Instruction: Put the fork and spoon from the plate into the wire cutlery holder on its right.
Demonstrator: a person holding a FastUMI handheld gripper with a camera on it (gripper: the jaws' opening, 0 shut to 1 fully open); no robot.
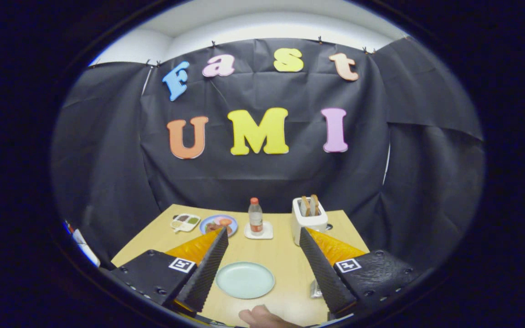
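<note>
On the wooden table (285, 264) a clear bottle (255, 217) with an orange cap stands upright on a white coaster (259, 233). Right of it a white toaster (308, 221) holds toast slices. Left of the bottle sit a blue food plate (219, 224) and a small divided tray (185, 222).

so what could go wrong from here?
1. The plate between the open fingers looks bare, so there may be nothing to pick up.
2. A hand sits just below the plate, close to the gripper.
3. The toaster and bottle stand just beyond the fingertips.
</note>
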